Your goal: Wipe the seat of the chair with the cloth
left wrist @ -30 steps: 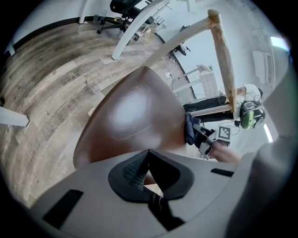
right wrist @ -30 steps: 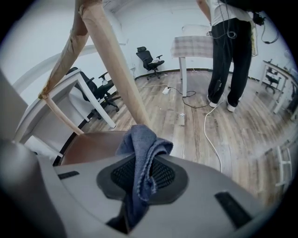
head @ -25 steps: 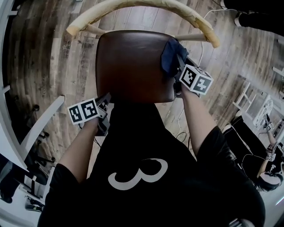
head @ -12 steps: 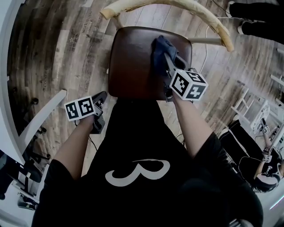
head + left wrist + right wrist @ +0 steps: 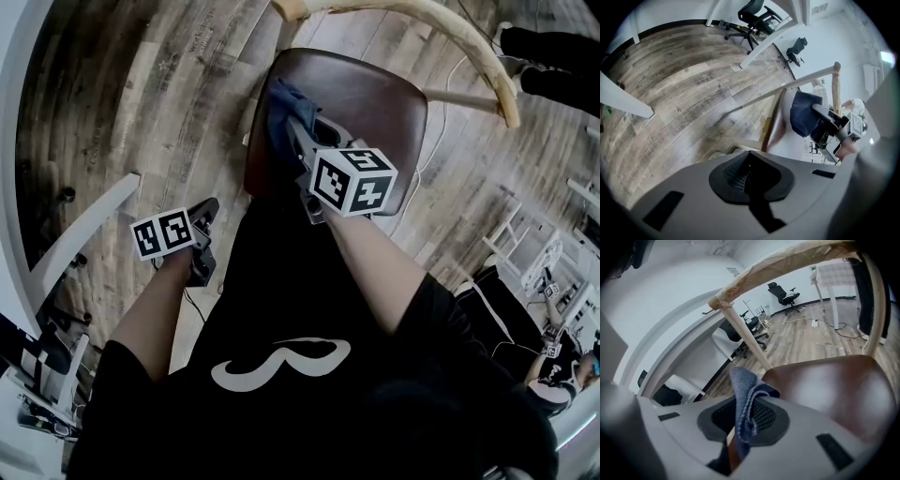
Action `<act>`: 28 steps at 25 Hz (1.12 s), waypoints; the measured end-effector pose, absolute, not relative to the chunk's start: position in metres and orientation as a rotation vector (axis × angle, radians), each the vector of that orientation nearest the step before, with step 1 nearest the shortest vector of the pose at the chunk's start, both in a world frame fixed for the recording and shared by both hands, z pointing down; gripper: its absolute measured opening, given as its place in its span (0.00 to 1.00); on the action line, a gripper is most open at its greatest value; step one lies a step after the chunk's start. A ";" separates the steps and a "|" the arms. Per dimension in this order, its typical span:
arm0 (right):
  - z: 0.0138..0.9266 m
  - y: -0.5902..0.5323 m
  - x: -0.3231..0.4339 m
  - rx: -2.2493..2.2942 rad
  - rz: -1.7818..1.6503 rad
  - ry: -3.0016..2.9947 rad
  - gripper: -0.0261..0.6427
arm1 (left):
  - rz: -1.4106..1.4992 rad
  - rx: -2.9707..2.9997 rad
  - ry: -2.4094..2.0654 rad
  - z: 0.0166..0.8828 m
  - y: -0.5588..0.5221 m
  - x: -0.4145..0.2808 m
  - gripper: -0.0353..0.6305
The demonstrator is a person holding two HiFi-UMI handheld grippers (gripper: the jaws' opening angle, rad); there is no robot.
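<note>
The chair's brown seat lies in front of me under its pale curved backrest. My right gripper is shut on the dark blue cloth and holds it at the seat's left edge. In the right gripper view the cloth hangs folded between the jaws, with the glossy seat to its right. My left gripper stays over the floor, left of the seat and off it, shut with nothing in it. From the left gripper view the cloth and the right gripper's fingers show at the right.
Wood plank floor surrounds the chair. A white desk leg slants at the left. Someone's dark legs and shoes stand at the top right. A cable runs beside the chair. Office chairs stand farther off.
My right gripper has swept the cloth across the seat from its right side to its left edge. The left gripper has stayed put beside the seat.
</note>
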State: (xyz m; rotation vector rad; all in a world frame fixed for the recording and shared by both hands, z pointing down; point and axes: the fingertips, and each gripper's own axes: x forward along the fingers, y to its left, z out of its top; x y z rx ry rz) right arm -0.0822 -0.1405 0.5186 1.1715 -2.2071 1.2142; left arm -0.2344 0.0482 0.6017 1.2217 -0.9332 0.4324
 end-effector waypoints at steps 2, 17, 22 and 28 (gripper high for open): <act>0.521 -0.140 -0.103 1.134 1.230 -2.223 0.12 | 0.427 1.211 -0.937 0.604 0.055 -0.241 0.07; 0.565 -0.137 -0.119 1.067 1.023 -2.151 0.12 | 0.390 1.184 -0.961 0.615 0.077 -0.256 0.07; 0.577 -0.139 -0.107 1.110 1.017 -2.112 0.12 | 0.404 1.185 -0.962 0.618 0.081 -0.261 0.07; 0.582 -0.137 -0.091 1.141 1.021 -2.082 0.12 | 0.412 1.176 -0.974 0.619 0.079 -0.265 0.07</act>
